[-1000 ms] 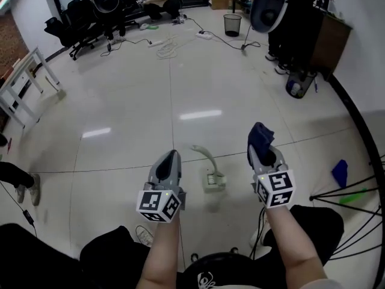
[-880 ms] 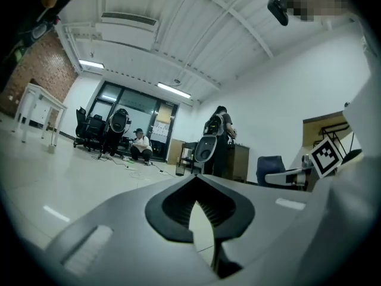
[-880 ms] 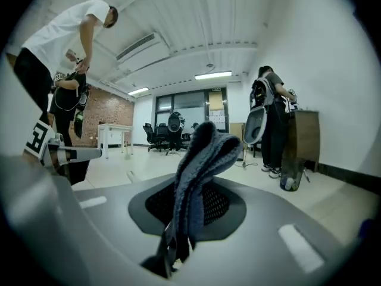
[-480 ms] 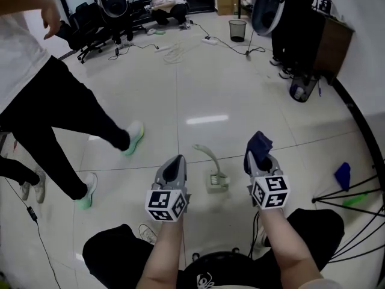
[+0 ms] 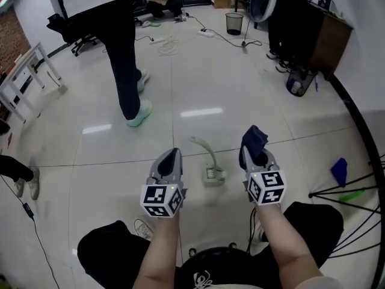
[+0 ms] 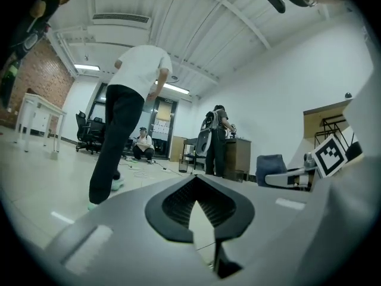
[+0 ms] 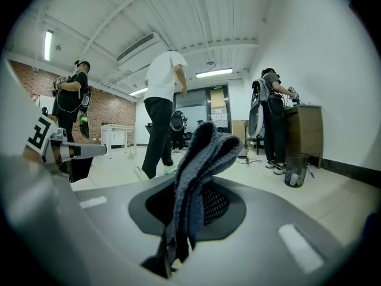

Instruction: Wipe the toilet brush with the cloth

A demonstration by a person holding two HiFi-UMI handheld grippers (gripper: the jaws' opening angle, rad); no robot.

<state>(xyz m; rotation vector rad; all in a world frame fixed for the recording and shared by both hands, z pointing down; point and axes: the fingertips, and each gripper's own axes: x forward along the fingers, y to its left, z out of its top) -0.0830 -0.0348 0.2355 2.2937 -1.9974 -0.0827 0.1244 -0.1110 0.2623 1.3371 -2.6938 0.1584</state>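
Jaws: right gripper (image 5: 254,152) clamps bunched blue cloth (image 5: 255,138); left gripper (image 5: 172,154) closed; white toilet brush (image 5: 212,161) between.

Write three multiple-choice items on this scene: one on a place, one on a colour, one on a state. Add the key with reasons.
1. Where is the toilet brush?
A. on the floor between the grippers
B. in the waste bin
C. in a gripper's jaws

2. What colour is the cloth?
A. white
B. dark blue
C. red

3. The right gripper is:
A. open and empty
B. shut on the cloth
C. shut on the brush

Key: 1 A, the head view shows it lying between the left gripper and the right one; 2 B, the head view shows dark blue; 3 B, the right gripper view shows the cloth pinched between the jaws.
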